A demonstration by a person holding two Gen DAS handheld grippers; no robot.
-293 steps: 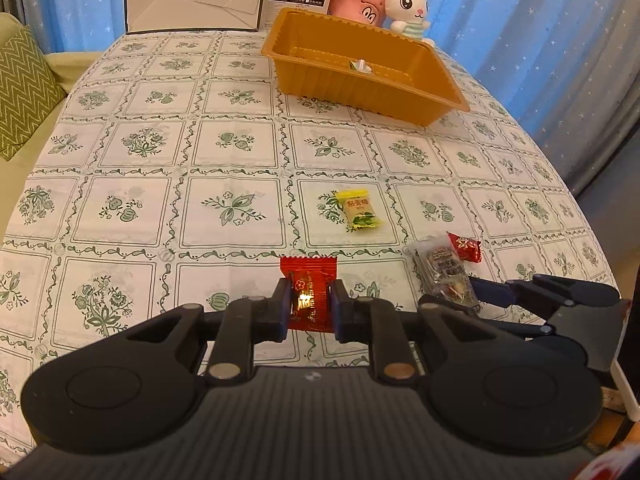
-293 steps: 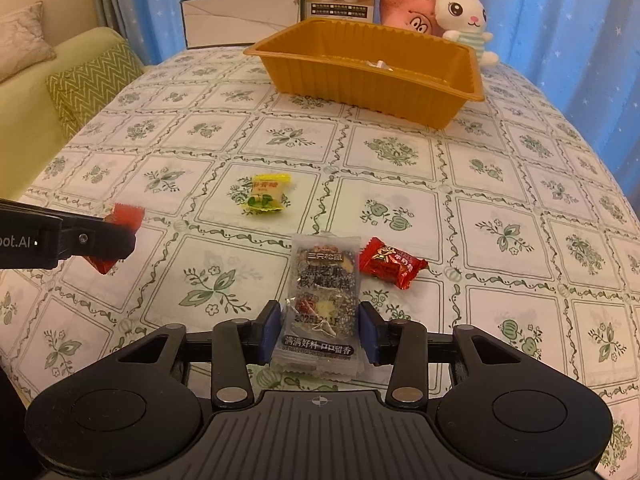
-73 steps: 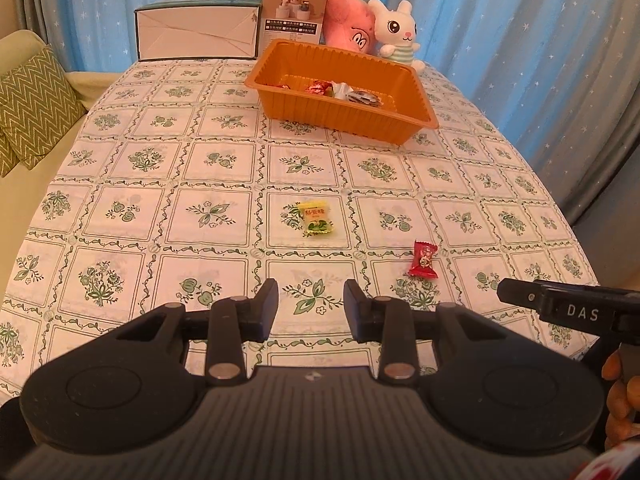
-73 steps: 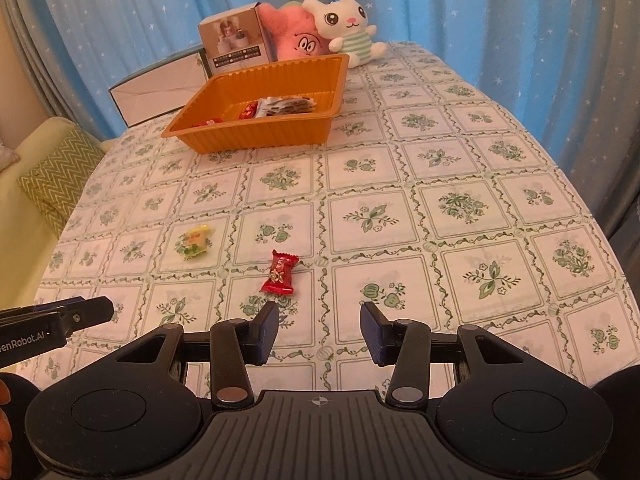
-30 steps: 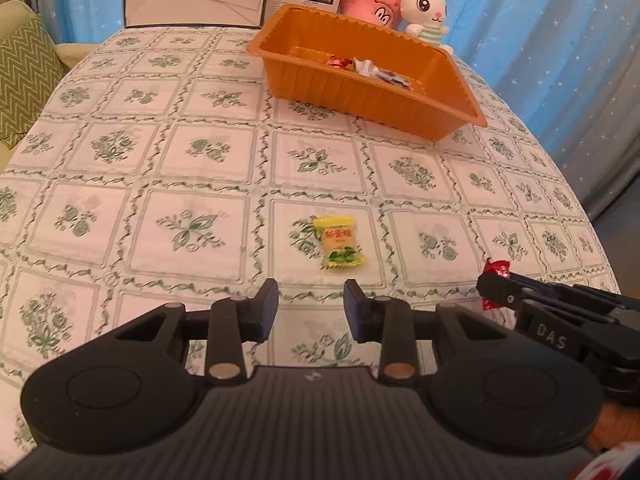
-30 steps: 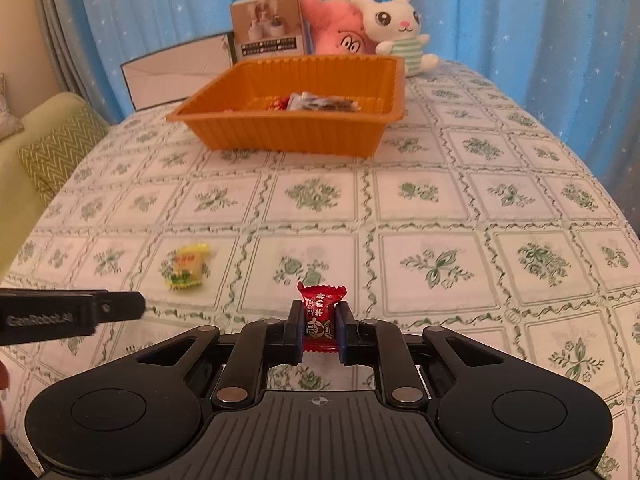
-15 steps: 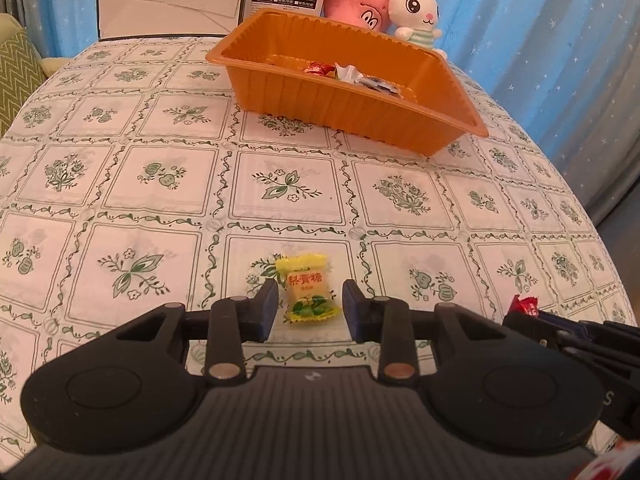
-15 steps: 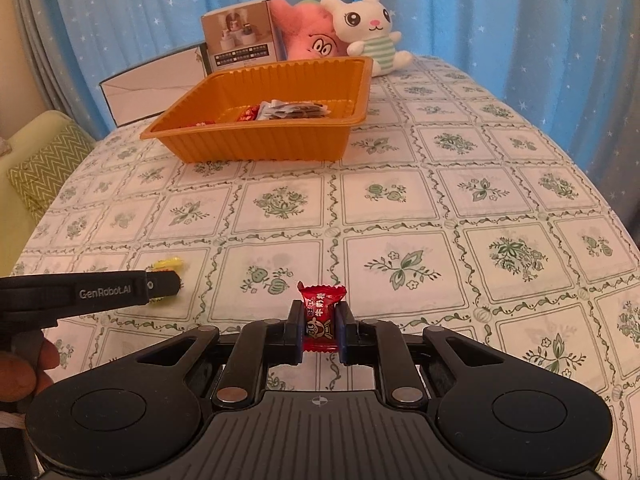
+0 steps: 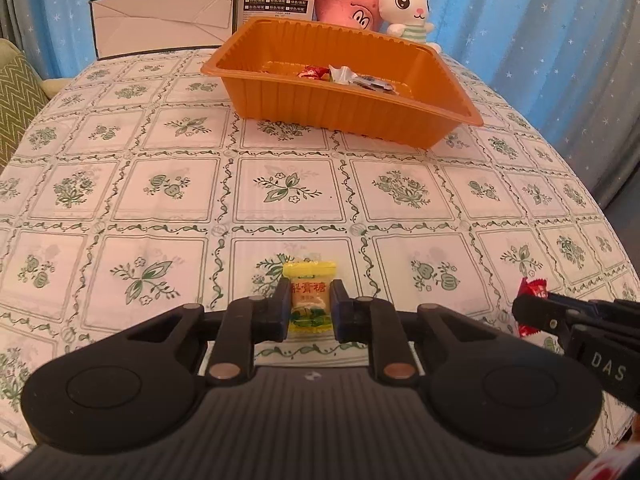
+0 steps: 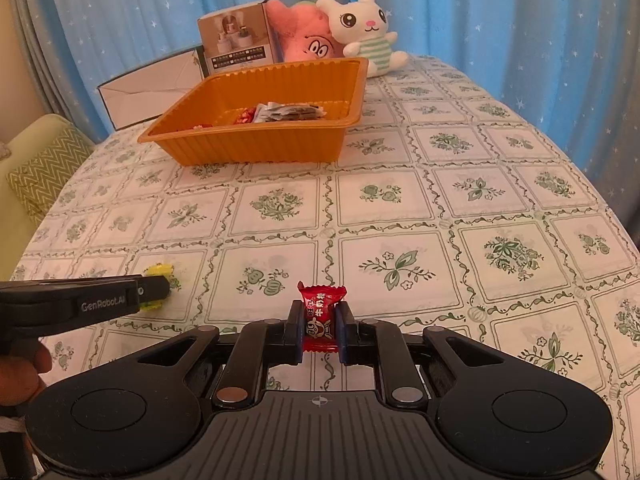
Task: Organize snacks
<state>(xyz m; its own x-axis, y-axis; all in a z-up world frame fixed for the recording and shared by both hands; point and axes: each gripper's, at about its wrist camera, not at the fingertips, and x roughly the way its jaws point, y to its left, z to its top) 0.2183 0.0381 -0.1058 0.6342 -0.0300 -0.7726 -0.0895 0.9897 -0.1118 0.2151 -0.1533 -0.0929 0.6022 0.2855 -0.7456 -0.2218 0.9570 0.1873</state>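
Snacks: yellow candy (image 9: pixel 310 302) pinched in left gripper (image 9: pixel 310 310), red candy (image 10: pixel 321 317) pinched in right gripper (image 10: pixel 320 330).
Both low over tablecloth (image 9: pixel 280 184); orange tray (image 9: pixel 352 108) beyond, wrappers inside half hidden by its wall, unreadable.

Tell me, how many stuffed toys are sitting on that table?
2. A pink stuffed toy sits behind the orange tray at the far end, and a white bunny sits right beside it. Others could be hidden behind the box.
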